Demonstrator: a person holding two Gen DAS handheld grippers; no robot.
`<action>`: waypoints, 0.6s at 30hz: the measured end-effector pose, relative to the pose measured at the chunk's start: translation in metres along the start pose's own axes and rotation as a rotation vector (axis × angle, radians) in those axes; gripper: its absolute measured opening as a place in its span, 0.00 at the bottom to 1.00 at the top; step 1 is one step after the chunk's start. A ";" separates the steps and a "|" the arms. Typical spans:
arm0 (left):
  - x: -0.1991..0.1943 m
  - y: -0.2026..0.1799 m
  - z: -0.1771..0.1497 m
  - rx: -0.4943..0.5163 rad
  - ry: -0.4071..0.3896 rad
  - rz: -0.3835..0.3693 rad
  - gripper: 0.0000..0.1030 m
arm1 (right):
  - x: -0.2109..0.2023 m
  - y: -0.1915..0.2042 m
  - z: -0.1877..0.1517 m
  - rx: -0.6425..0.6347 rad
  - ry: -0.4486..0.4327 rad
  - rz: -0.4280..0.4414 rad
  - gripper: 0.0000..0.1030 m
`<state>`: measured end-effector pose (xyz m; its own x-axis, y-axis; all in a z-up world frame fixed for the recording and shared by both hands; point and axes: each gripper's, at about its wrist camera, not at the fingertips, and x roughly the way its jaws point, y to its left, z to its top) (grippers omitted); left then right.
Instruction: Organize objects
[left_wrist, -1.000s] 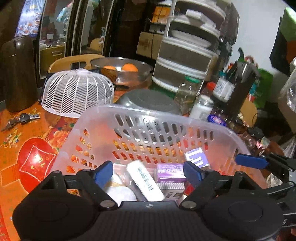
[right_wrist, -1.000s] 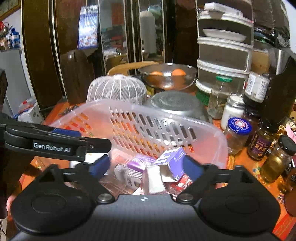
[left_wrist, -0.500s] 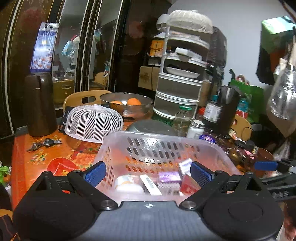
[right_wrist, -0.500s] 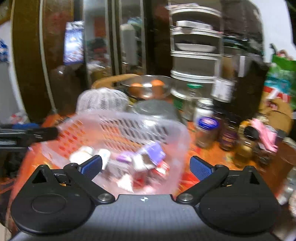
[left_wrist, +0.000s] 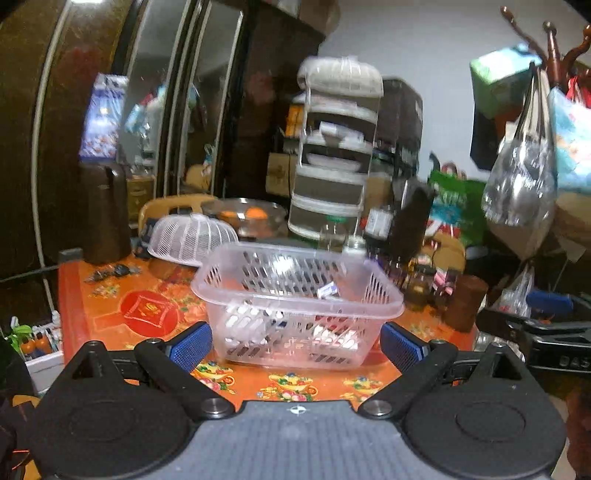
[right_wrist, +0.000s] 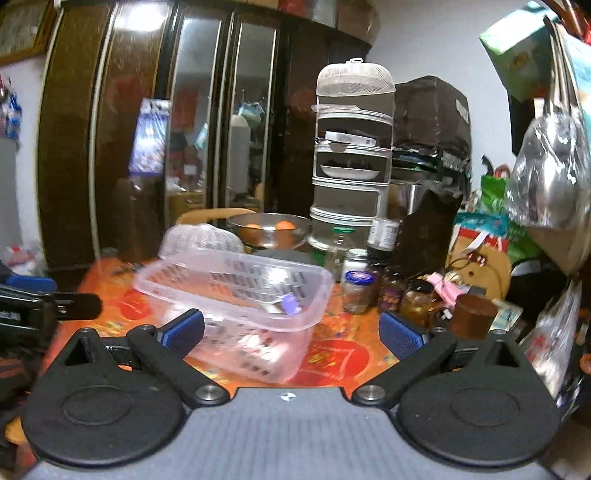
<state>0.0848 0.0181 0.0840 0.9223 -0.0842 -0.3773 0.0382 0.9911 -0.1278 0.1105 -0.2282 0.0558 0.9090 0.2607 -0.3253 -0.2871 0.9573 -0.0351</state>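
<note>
Now filled basket (left_wrist: 295, 291) on table (left_wrist: 155, 295), both grippers spread wide

It is a crowded home dining room: a dark wardrobe (right_wrist: 155, 140), a fruit bowl (right_wrist: 269, 230), jars (right_wrist: 356, 280) on the desk (left_wrist: 147, 314).

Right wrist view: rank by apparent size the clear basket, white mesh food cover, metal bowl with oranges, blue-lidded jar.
1. Clear basket, largest, though it sits nearest the camera.
2. White mesh food cover and metal bowl: look alike, both partly hidden, so unranked.
3. Blue-lidded jar, smallest.
</note>
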 end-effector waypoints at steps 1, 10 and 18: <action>-0.006 -0.004 -0.002 0.006 0.006 0.028 0.96 | -0.006 -0.002 0.000 0.032 0.005 0.015 1.00; -0.042 -0.024 -0.008 0.027 0.024 0.023 0.96 | -0.028 -0.006 0.002 0.057 0.045 0.029 1.00; -0.061 -0.028 -0.009 0.029 0.026 0.039 0.96 | -0.037 -0.004 -0.003 0.073 0.098 0.048 1.00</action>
<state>0.0239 -0.0052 0.1024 0.9129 -0.0478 -0.4053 0.0141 0.9962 -0.0859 0.0773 -0.2419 0.0653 0.8599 0.2963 -0.4156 -0.3037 0.9515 0.0501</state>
